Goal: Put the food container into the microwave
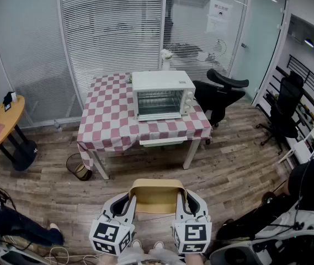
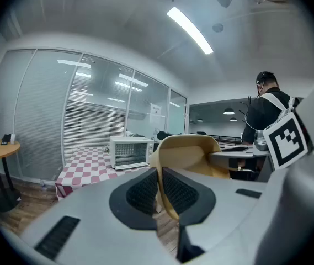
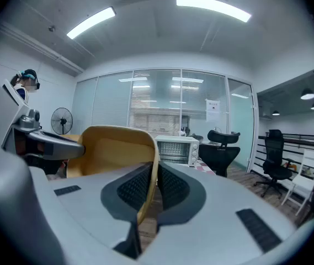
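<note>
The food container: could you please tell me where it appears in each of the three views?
Head view: container at bottom centre.
Left gripper view: container just right of centre.
Right gripper view: container left of centre.
Shared landmark: the white microwave on the checked table, ahead in every view.

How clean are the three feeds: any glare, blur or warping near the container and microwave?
Head view: evenly lit, container and microwave sharp, walls bowed at the edges. Left gripper view: heavy fisheye, dark round border, ceiling strip light blown out. Right gripper view: same fisheye, microwave small yet readable.
</note>
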Demonstrator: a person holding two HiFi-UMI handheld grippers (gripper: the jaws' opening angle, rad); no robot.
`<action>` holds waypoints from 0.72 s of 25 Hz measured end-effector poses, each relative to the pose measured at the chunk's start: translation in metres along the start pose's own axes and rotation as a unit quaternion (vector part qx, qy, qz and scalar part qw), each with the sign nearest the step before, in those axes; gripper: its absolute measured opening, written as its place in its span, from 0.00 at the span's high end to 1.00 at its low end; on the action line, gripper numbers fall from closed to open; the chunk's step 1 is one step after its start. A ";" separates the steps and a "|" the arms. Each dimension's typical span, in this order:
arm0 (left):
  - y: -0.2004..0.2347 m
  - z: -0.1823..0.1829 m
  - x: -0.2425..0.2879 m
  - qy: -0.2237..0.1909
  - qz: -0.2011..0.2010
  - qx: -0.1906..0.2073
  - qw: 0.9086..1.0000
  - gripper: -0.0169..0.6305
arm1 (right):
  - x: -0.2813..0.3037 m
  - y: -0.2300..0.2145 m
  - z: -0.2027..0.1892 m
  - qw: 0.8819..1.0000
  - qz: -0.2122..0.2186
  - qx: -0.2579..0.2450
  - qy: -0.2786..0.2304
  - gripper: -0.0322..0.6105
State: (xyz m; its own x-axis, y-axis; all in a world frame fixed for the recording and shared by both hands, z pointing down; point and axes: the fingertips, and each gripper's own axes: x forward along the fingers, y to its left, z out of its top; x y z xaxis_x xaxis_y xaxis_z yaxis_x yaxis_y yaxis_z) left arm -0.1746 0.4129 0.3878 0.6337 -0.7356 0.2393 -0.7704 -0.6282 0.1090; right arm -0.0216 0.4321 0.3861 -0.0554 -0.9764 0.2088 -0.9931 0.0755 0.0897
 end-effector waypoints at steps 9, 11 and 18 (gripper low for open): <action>-0.008 0.003 0.015 0.002 0.002 -0.002 1.000 0.92 | 0.004 -0.016 -0.003 1.000 0.004 0.007 0.000 0.91; -0.012 0.002 0.021 0.003 0.003 -0.004 1.000 0.92 | 0.007 -0.023 -0.005 1.000 0.005 0.006 0.003 0.91; -0.014 -0.003 0.042 0.006 0.013 -0.013 1.000 0.92 | 0.023 -0.038 -0.012 1.000 0.011 -0.001 0.009 0.91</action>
State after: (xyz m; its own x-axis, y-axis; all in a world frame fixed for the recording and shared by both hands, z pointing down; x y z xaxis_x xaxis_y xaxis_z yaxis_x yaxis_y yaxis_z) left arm -0.1373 0.3911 0.3993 0.6121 -0.7488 0.2540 -0.7887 -0.6014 0.1278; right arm 0.0158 0.4088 0.3988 -0.0755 -0.9706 0.2285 -0.9915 0.0973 0.0859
